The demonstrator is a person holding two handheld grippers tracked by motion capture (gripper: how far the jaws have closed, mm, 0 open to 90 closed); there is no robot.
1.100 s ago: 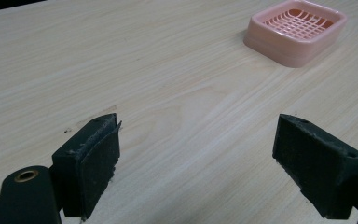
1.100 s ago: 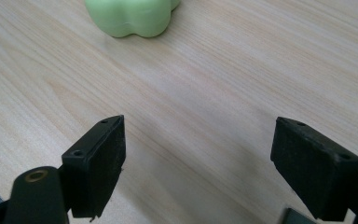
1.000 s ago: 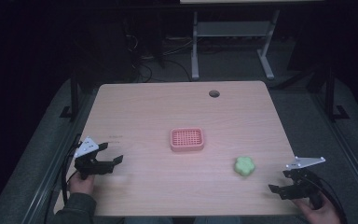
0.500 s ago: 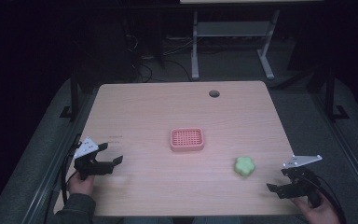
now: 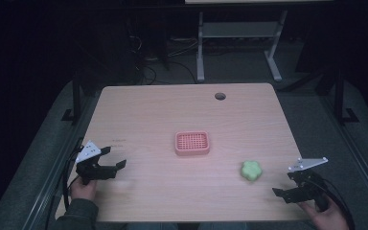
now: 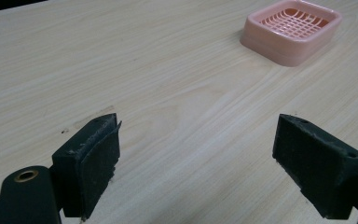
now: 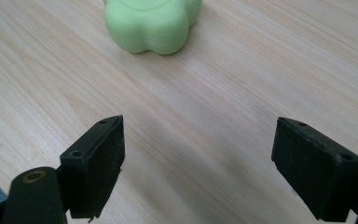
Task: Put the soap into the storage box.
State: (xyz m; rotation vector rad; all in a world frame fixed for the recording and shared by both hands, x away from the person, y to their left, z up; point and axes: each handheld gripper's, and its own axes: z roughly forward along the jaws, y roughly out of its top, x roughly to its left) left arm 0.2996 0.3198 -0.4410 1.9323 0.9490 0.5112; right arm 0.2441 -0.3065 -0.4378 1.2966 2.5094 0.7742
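Note:
A pink slotted soap dish sits near the middle of the wooden table; in the left gripper view the soap dish lies far off at the upper right. A green flower-shaped soap lies to its right, nearer the front edge. My right gripper is open just right of the soap and nearer the front, and in the right gripper view the soap lies a short way beyond the spread jaws. My left gripper is open at the front left, nothing between its jaws.
A round cable hole marks the table's far side. Behind the table stand a grey metal frame and loose cables on the dark floor. Grey rails run along both table sides.
The right gripper has shifted slightly left toward the green soap. The left gripper has stayed in place.

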